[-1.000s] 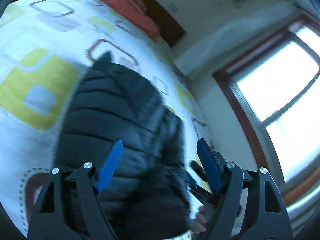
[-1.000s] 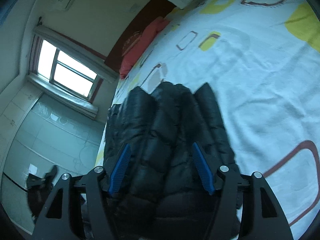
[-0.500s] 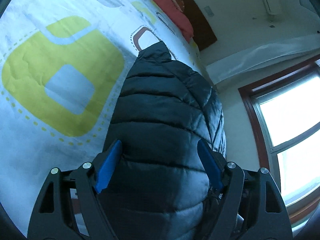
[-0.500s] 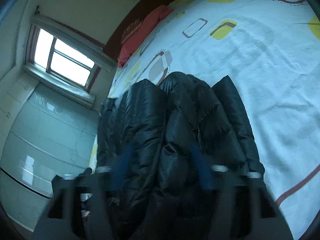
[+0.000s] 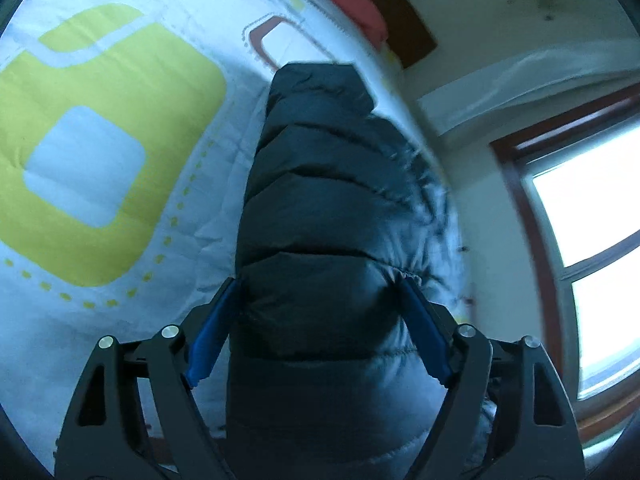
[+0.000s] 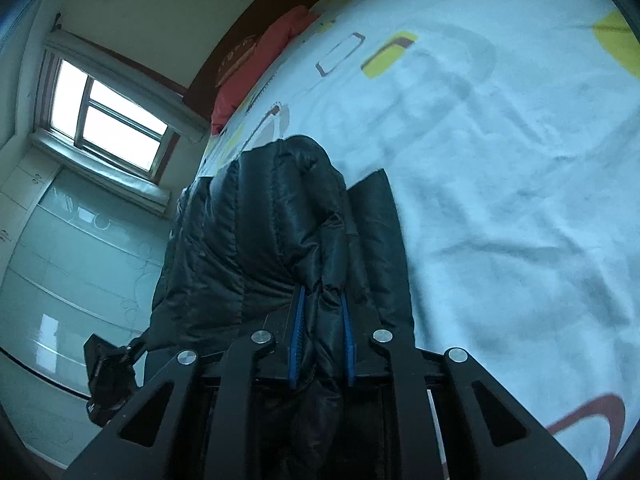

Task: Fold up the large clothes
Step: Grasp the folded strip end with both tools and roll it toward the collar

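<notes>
Jacket [image 5: 320, 208] on bed [image 5: 100, 160]. My left gripper [image 5: 320, 320] straddles it, jaws opening wide. My right gripper [image 6: 322, 332] closing, pinching a jacket fold.

You have a black quilted puffer jacket [image 5: 328, 208] lying on the bed [image 5: 100, 152], near the edge on the window side. Its shiny padded fabric is bunched into thick ridges with stitched seams across. One narrow end [image 6: 296, 156] points toward the head of the bed, and a flatter panel [image 6: 376, 224] lies beside the ridges.
</notes>
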